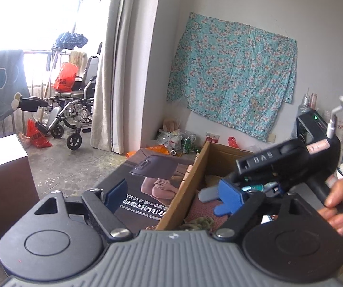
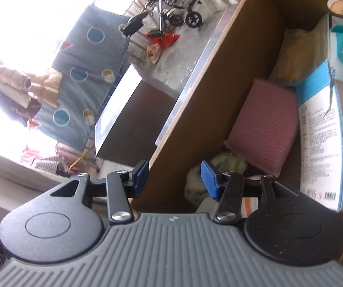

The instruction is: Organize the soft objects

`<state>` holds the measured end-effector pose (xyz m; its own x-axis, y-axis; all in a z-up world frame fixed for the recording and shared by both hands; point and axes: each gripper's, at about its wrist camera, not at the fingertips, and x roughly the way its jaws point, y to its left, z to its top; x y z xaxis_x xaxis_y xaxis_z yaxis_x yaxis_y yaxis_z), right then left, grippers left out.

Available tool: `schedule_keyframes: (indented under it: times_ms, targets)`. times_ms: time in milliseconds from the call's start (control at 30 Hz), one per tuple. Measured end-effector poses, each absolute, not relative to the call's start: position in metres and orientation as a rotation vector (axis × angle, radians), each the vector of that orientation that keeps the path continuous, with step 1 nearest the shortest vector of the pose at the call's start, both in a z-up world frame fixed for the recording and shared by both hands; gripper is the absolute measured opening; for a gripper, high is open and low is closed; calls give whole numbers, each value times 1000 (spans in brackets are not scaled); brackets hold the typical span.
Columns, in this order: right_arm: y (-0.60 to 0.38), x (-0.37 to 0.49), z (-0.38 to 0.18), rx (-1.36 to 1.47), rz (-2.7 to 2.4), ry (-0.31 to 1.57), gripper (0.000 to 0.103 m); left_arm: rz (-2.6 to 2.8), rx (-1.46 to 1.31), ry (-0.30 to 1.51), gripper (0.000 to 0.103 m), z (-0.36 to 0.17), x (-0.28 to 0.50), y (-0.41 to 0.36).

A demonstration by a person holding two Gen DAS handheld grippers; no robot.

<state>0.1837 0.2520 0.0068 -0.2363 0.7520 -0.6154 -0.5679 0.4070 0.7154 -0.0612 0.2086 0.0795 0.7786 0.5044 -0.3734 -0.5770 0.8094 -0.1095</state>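
Cardboard box (image 2: 209, 91) wall between fingers (image 2: 140, 175)

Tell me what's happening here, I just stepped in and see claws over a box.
A person holds a claw in each hand above an open brown cardboard box of soft things. Both the left claw and the right claw are open and empty. Inside the box lie a pink textured cushion, a crumpled pale green cloth and a blue and white plastic pack.
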Motion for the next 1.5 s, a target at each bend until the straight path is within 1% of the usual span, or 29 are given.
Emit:
schedule_keyframes:
  times_ms: [100, 167, 267, 333, 433, 467, 500, 567, 600, 633, 733, 833, 1033, 1167, 1367, 1500]
  targets:
    - [247, 180, 10, 177, 1240, 1302, 49, 607, -232, 343, 88, 80, -64, 211]
    - [239, 177, 19, 191, 1261, 1257, 49, 599, -236, 352, 90, 79, -66, 210]
    - [207, 170, 38, 223, 1295, 1167, 49, 577, -237, 345, 97, 81, -71, 204]
    - [172, 161, 52, 236, 1299, 1076, 52, 556, -242, 332, 101, 82, -73, 201]
    - [112, 134, 70, 233, 1273, 907, 64, 506, -248, 312, 103, 86, -75, 193]
    - [92, 124, 75, 232, 1258, 848, 75, 487, -246, 306, 103, 87, -74, 188]
    - [73, 114, 78, 230, 1233, 796, 82, 467, -241, 302, 103, 88, -74, 183]
    - [39, 93, 79, 221, 1171, 708, 87, 417, -226, 298, 103, 89, -72, 170]
    - [23, 83, 77, 220, 1131, 673, 91, 387, -220, 298, 103, 88, -70, 163]
    - [8, 74, 74, 226, 1087, 646, 93, 357, -217, 302, 103, 88, -68, 156]
    - [-24, 51, 61, 227, 943, 585, 95, 264, -226, 348, 103, 82, -58, 134]
    - [-43, 29, 47, 162, 774, 521, 101, 202, -208, 423, 103, 73, -46, 112]
    - [-75, 2, 32, 85, 573, 463, 102, 155, -152, 462, 103, 63, -39, 80]
    - [-85, -5, 28, 70, 477, 440, 102, 206, -164, 525, 103, 58, -31, 71]
    - [-86, -2, 25, 34, 382, 469, 102, 318, -116, 626, 103, 50, -17, 62]
    - [-81, 0, 24, -6, 327, 467, 102, 343, -97, 639, 103, 49, -16, 61]
